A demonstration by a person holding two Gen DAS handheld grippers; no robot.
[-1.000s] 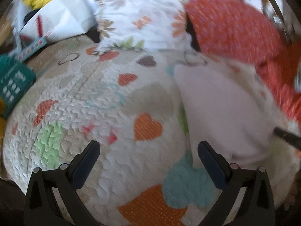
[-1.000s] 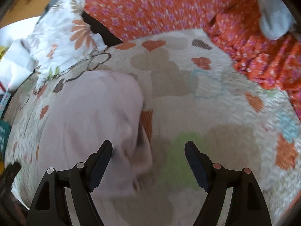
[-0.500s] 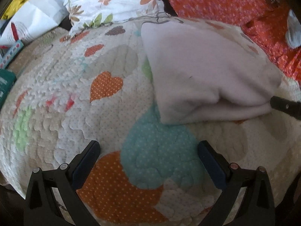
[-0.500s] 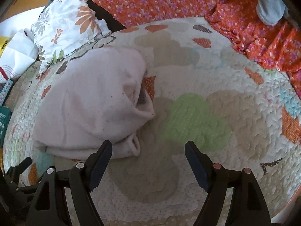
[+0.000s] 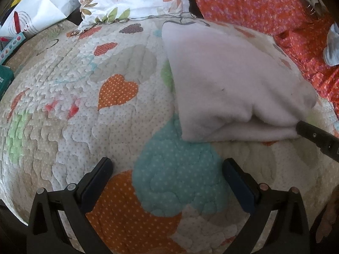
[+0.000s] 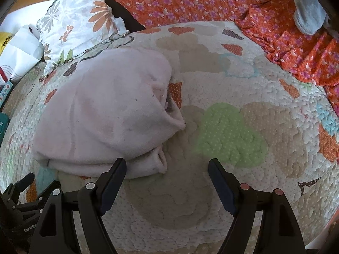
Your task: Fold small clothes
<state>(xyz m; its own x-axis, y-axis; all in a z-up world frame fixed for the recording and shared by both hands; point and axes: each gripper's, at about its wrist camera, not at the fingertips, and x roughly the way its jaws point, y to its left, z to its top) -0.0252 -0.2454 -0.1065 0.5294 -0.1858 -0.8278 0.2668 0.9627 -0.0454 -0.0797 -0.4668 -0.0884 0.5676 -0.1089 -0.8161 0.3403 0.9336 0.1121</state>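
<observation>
A quilted heart-patterned bedspread [image 6: 243, 169] carries the pale pink garment [image 6: 110, 118], folded into a bundle at its middle. Both the left claw [image 5: 167, 175] and right claw [image 6: 167, 173] hover spread wide, holding nothing; the fold looks finished, so next comes tidying or another piece

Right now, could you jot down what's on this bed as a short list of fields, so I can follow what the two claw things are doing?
surface: heart-patterned quilt
garment: pale pink fleece piece, folded over, lying on the quilt
left gripper: open, holding nothing, over the quilt beside the garment
right gripper: open, holding nothing, one finger at the garment's near edge
behind: floral pillow, orange flowered fabric
</observation>
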